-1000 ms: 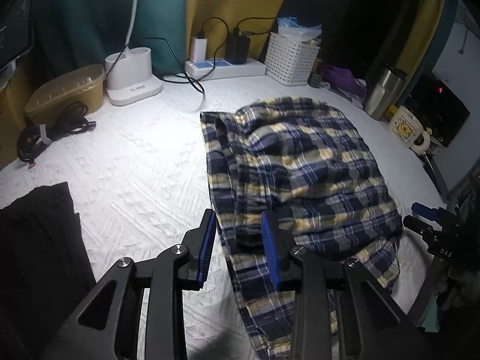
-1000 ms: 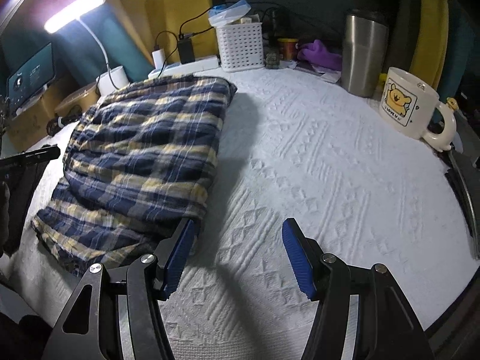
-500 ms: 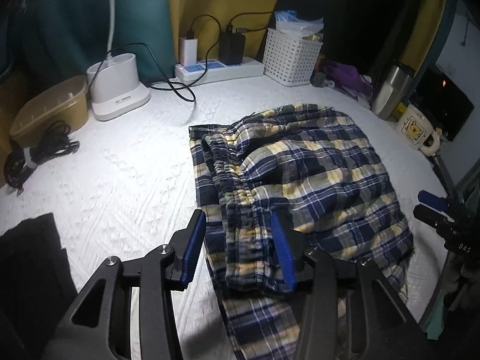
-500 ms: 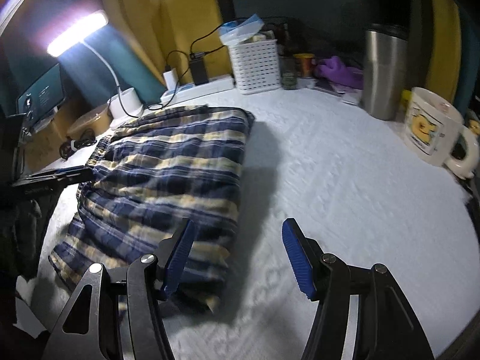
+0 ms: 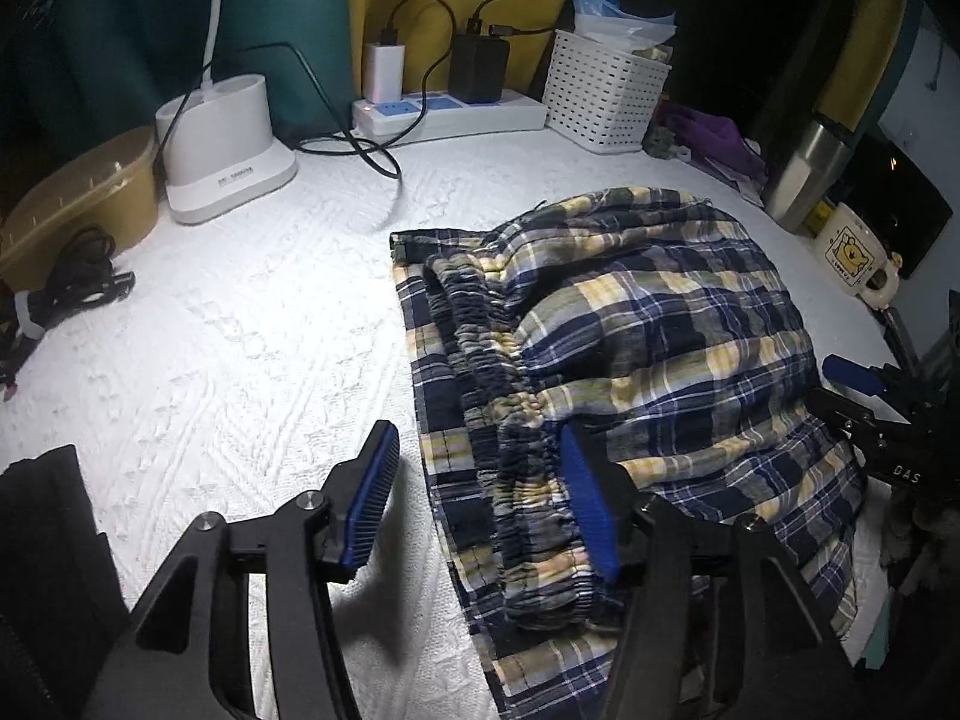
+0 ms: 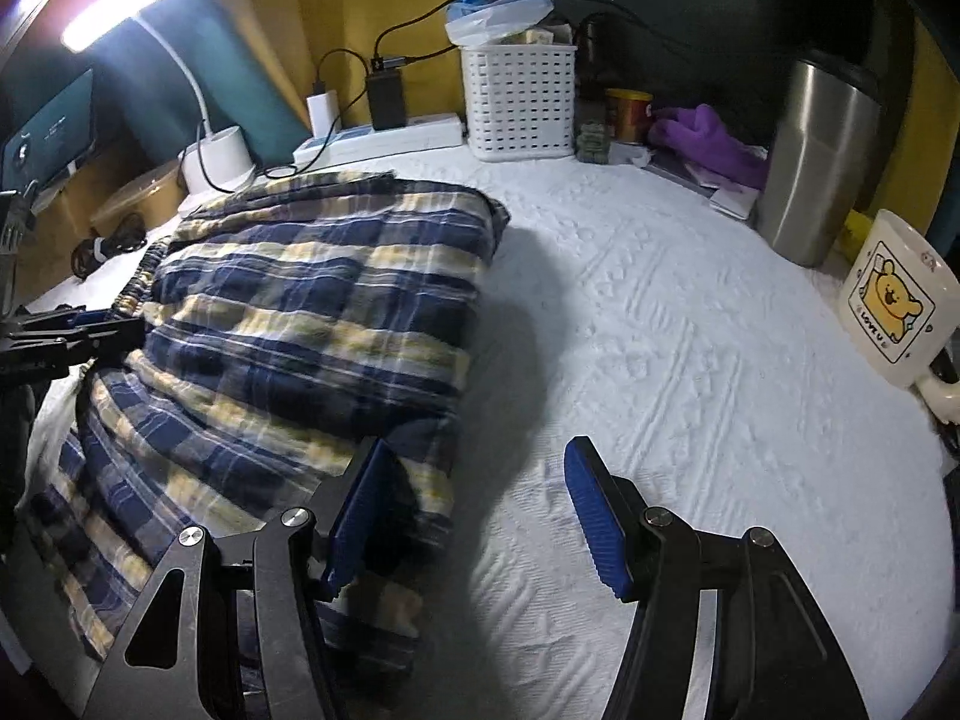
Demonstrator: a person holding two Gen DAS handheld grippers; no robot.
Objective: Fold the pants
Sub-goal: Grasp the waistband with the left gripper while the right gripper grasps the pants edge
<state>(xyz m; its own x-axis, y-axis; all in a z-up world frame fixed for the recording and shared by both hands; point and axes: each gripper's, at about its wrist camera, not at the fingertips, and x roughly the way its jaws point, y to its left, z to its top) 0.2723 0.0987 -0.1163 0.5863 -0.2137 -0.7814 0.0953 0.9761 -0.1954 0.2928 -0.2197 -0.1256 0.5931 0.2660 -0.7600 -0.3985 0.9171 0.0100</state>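
The blue and yellow plaid pants [image 5: 630, 348] lie folded in a loose pile on the white textured cloth [image 5: 240, 360]; they also show in the right wrist view [image 6: 312, 312]. My left gripper [image 5: 480, 498] is open, its jaws straddling the elastic waistband [image 5: 510, 420] at the pile's left edge. My right gripper [image 6: 474, 510] is open at the pile's right edge, its left finger against the fabric and its right finger over bare cloth. Each gripper shows at the edge of the other's view.
At the back stand a white lamp base [image 5: 222, 156], a power strip with chargers [image 5: 450, 111] and a white basket [image 5: 606, 96]. A steel tumbler [image 6: 816, 162] and a bear mug [image 6: 894, 312] stand right. A tan box [image 5: 78, 198] and black cable lie left.
Both grippers have moved in on the pants from opposite sides. The left gripper's jaws now stand around the waistband, and the right one's left finger has reached the fabric edge.
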